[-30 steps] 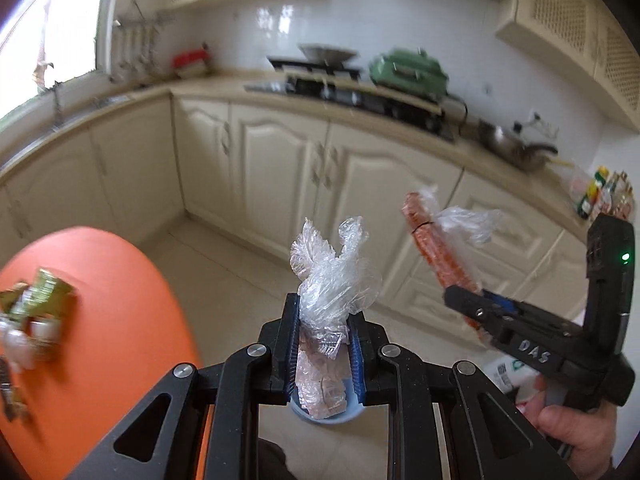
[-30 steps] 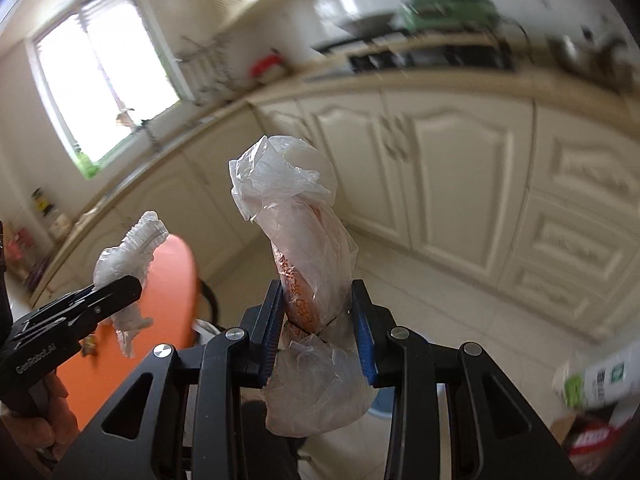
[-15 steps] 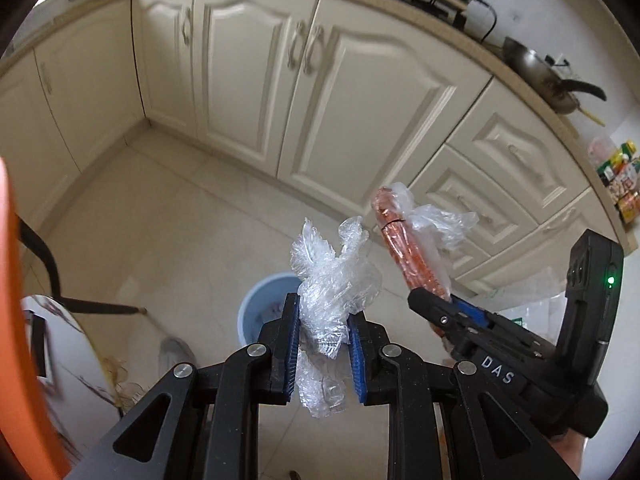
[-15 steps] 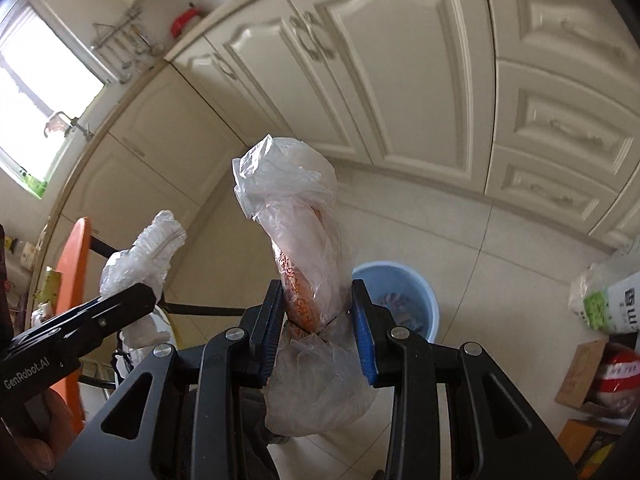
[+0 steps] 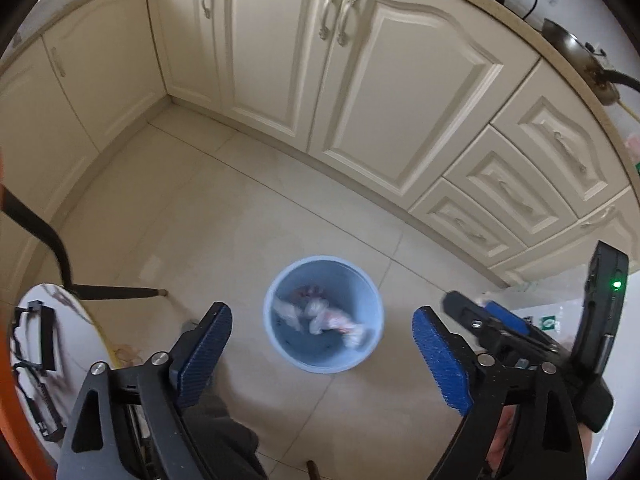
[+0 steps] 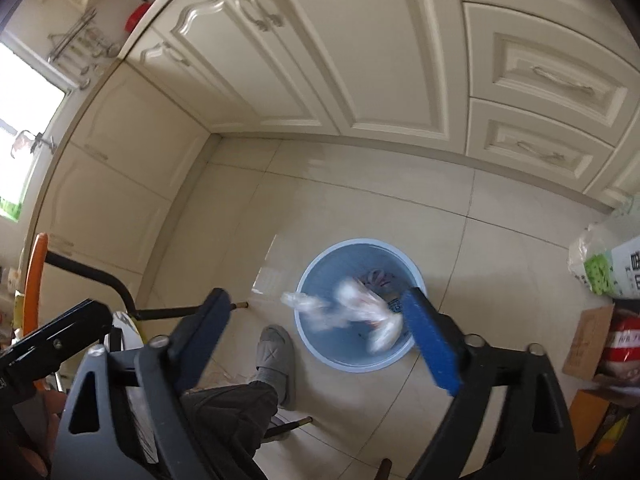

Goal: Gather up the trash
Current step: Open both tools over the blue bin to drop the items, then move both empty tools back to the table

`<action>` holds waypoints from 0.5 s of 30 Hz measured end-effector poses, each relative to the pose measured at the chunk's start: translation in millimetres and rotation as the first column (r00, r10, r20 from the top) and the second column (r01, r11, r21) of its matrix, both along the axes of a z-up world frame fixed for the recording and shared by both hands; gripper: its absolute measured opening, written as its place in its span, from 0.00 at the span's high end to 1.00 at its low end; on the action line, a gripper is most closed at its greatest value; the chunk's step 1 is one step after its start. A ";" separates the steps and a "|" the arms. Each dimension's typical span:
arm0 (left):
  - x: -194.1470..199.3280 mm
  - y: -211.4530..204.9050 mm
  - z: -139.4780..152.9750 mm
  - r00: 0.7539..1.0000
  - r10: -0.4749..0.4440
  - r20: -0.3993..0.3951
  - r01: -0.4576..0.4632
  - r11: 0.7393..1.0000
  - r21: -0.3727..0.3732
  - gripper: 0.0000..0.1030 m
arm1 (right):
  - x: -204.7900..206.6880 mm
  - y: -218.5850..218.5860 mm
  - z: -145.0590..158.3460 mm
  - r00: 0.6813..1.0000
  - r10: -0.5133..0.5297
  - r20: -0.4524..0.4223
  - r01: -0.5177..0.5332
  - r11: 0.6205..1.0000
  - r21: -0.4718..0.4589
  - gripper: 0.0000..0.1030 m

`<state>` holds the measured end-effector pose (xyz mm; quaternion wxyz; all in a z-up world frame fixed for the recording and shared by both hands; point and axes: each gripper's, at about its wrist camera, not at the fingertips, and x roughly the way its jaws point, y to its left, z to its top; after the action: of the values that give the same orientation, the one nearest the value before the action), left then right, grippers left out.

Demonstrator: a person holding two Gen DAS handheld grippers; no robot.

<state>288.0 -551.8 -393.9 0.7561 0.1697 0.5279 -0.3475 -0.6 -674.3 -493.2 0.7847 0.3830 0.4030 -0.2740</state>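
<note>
Glossy tile floor (image 5: 248,216); matt plastic bin (image 5: 374,344); crinkly clear wrap (image 5: 320,318).

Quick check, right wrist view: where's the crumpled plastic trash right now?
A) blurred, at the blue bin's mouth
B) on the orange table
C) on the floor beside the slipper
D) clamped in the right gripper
A: the blurred plastic trash shows inside the rim of the blue bin, and the right gripper has its jaws opening with no pad touching it.

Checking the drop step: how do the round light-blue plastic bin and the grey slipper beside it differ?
The round light-blue plastic bin is an open rigid container with blurred clear plastic wrappers at its mouth; the grey slipper is soft and worn on a person's foot. The bin is wider than the slipper. In the right wrist view the slipper lies left of the bin. Both rest on the beige tiled floor.
</note>
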 end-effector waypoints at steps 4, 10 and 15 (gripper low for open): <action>-17.1 12.6 17.5 0.999 0.006 0.051 -0.006 1.000 -0.006 0.10 | -4.1 7.6 16.2 1.000 -0.011 -0.006 0.011 0.999 -0.038 0.00; -53.3 48.1 54.5 0.993 0.032 0.114 -0.025 0.998 -0.060 0.08 | -0.4 29.4 51.9 1.000 0.014 0.014 -0.012 0.994 -0.107 0.00; -89.4 86.1 89.0 0.981 0.065 0.183 -0.043 0.992 -0.119 0.04 | 6.8 54.3 91.1 0.998 0.045 0.041 -0.037 0.985 -0.166 0.00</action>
<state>198.6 -465.7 -304.9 0.8199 0.1436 0.4383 -0.3391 6.2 -620.1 -402.0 0.8280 0.3142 0.3693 -0.2817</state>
